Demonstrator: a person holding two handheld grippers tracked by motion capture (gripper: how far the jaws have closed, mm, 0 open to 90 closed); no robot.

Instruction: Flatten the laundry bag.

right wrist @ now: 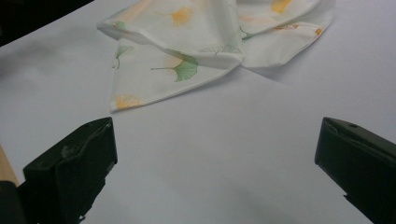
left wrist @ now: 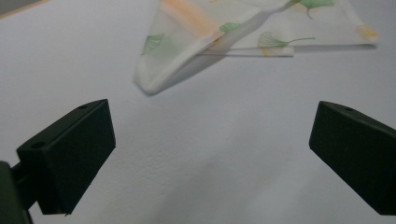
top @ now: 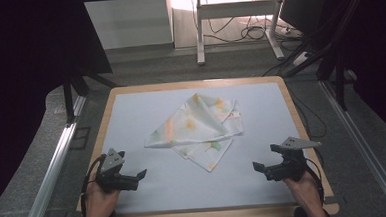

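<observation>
From the high view, the loosely folded white cloth with yellow and green ginkgo-leaf print (top: 198, 130) lies crumpled near the middle of the pale mat on the wood-edged table (top: 136, 201). Your left gripper (top: 134, 179) and right gripper (top: 262, 169) sit low at the near corners, well apart from the cloth, both pointing inward. If you drive both in at once, you could shove the pile across the smooth mat instead of catching it, since nothing pins it down.

In the left gripper view, your jaws stand wide apart with nothing between them, and the cloth's folded tip (left wrist: 154, 81) lies ahead and slightly left of centre. That tip is several layers thick; pinch there and you will likely lift a bundle, not a single edge, so the cloth won't open out.

In the right gripper view, the jaws are likewise spread and empty. The nearest corner, with a yellow leaf (right wrist: 123, 100), lies flat on the mat ahead of the left jaw. Come in too high and the jaws may close on air; too steep and they may scrape the mat and wrinkle the corner under itself.
</observation>
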